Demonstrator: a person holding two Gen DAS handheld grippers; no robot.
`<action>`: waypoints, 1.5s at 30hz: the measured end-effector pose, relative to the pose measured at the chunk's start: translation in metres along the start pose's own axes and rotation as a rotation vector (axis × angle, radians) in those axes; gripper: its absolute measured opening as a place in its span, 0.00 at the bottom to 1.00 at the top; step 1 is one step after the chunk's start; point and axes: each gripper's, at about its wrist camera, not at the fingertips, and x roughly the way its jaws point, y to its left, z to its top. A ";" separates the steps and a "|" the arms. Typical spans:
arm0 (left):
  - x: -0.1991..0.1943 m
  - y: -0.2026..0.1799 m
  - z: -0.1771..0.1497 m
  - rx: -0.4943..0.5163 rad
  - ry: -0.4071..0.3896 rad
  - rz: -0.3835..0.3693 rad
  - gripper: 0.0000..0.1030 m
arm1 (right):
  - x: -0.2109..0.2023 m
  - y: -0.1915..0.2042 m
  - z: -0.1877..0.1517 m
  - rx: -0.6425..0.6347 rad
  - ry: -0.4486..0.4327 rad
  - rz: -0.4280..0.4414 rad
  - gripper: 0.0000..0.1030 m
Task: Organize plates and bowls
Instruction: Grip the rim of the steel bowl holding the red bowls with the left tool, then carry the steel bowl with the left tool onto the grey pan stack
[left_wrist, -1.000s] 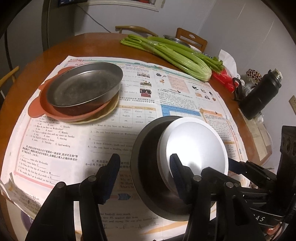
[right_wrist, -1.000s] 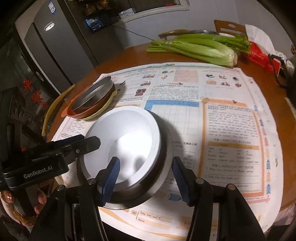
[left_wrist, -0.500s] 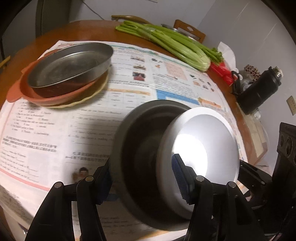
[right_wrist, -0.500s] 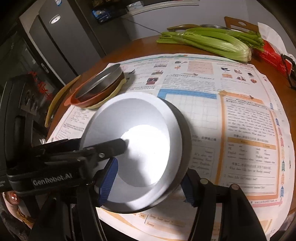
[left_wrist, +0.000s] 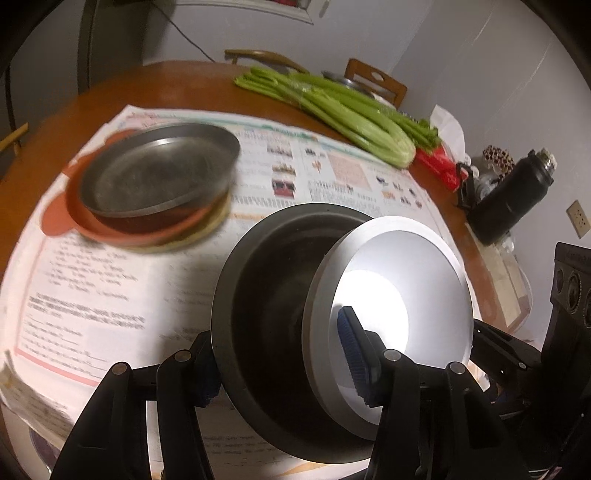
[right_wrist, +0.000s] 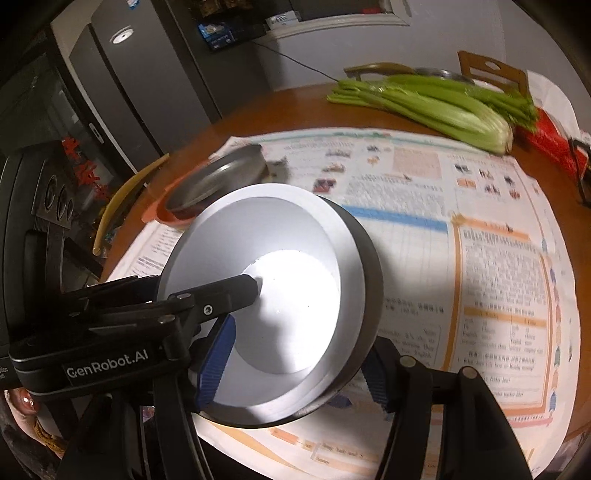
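Observation:
A white bowl (left_wrist: 399, 288) sits tilted inside a dark bowl (left_wrist: 266, 295), and the pair is raised off the newspaper. My left gripper (left_wrist: 279, 350) is closing on their near wall, one pad outside the dark bowl and the other inside the white one. From the other side, my right gripper (right_wrist: 295, 365) grips the same pair, with a pad inside the white bowl (right_wrist: 273, 266) and a pad outside the dark bowl (right_wrist: 369, 280). A metal pan (left_wrist: 159, 177) tops an orange plate (left_wrist: 85, 225) and a pale plate at the far left.
Newspaper (left_wrist: 92, 295) covers the round wooden table (left_wrist: 74, 107). Celery (left_wrist: 351, 114) lies at the back, with a red packet (left_wrist: 439, 166) and a black flask (left_wrist: 513, 199) to the right. Chairs stand behind the table and a grey fridge (right_wrist: 147, 74) is at the left.
The nested bowls have come up off the newspaper and tilted. My left gripper's outer pad, earlier apart from the dark bowl, now touches it. The plate stack has not moved.

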 end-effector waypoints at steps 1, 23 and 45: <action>-0.003 0.002 0.002 -0.003 -0.008 0.002 0.55 | -0.001 0.003 0.003 -0.008 -0.004 0.000 0.63; -0.074 0.089 0.098 -0.084 -0.175 0.087 0.55 | 0.018 0.095 0.124 -0.174 -0.086 0.082 0.63; 0.001 0.138 0.106 -0.156 -0.082 0.068 0.55 | 0.098 0.087 0.131 -0.141 0.019 0.055 0.63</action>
